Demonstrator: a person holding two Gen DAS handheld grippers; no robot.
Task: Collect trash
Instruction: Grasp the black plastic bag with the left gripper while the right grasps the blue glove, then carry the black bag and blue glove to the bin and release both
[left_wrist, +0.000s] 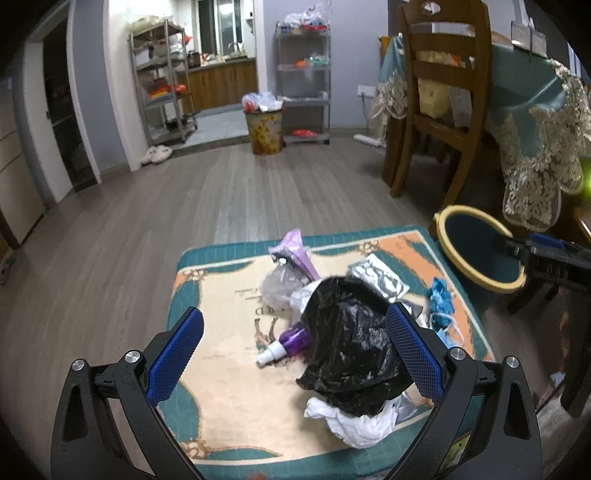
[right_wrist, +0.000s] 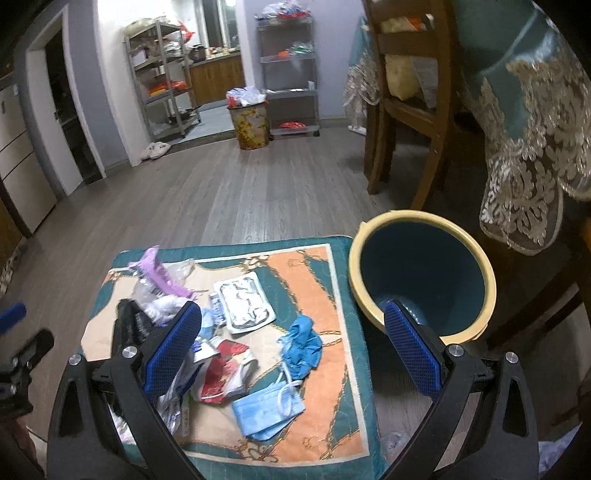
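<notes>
The left gripper (left_wrist: 295, 354) has its jaws wide apart and holds nothing. The black plastic bag (left_wrist: 351, 339) lies between its fingers, closer to the right one, on top of white paper (left_wrist: 354, 421). The right gripper (right_wrist: 293, 349) is also open and empty; just under it lie a blue face mask (right_wrist: 266, 410) and a blue glove (right_wrist: 301, 345). Ahead on its right stands the bin (right_wrist: 424, 280), beside the mat (right_wrist: 332, 266). I think it is best to lower the left gripper, close on a thick fold of the bag, then lift slowly so nothing drags.
</notes>
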